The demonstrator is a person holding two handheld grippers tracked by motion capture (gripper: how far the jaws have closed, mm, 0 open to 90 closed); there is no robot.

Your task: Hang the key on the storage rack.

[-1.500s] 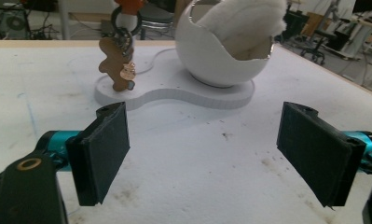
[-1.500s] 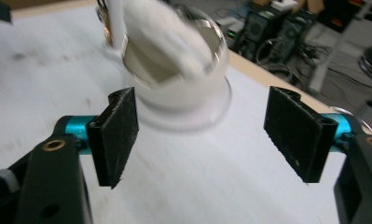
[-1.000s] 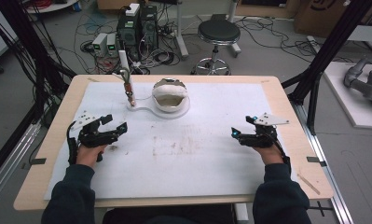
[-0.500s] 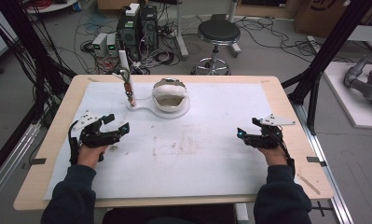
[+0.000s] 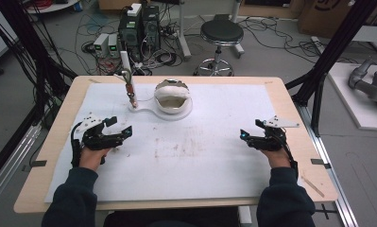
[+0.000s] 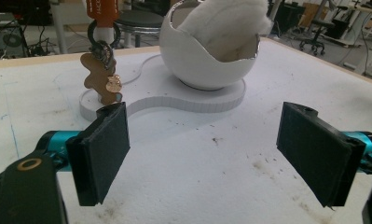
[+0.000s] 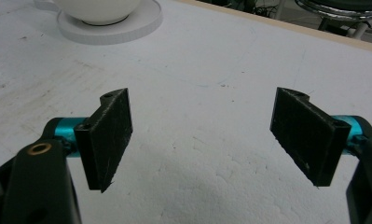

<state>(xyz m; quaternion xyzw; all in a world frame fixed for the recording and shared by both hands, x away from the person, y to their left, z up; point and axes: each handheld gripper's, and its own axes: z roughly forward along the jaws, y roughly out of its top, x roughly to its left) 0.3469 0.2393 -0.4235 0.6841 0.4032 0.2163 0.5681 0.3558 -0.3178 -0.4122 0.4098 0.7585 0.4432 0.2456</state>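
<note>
A white egg-shaped bowl [image 5: 173,97] with white fluffy stuffing stands on a flat white base [image 5: 150,113] at the back middle of the mat. On the base's left end a thin post carries a brown gingerbread-shaped charm [image 5: 131,92]. My left gripper [image 5: 120,126] rests on the mat to the front left of the base, open and holding nothing. In the left gripper view the bowl [image 6: 207,56] and the charm [image 6: 101,77] lie ahead of the left gripper [image 6: 207,154]. My right gripper [image 5: 251,130] sits at the right, open and holding nothing. The right gripper view has bare mat between the jaws of the right gripper [image 7: 207,140], with the bowl's base [image 7: 127,25] at the upper left.
A white foam mat [image 5: 191,161] with faint brown stains covers the wooden table [image 5: 309,156]. Black frame posts [image 5: 321,71] rise at both sides of the table. On the floor behind the table stand a stool [image 5: 219,33] and computer boxes [image 5: 139,28] with cables.
My right gripper has shifted slightly to the right. The left gripper has barely moved, and both stay open.
</note>
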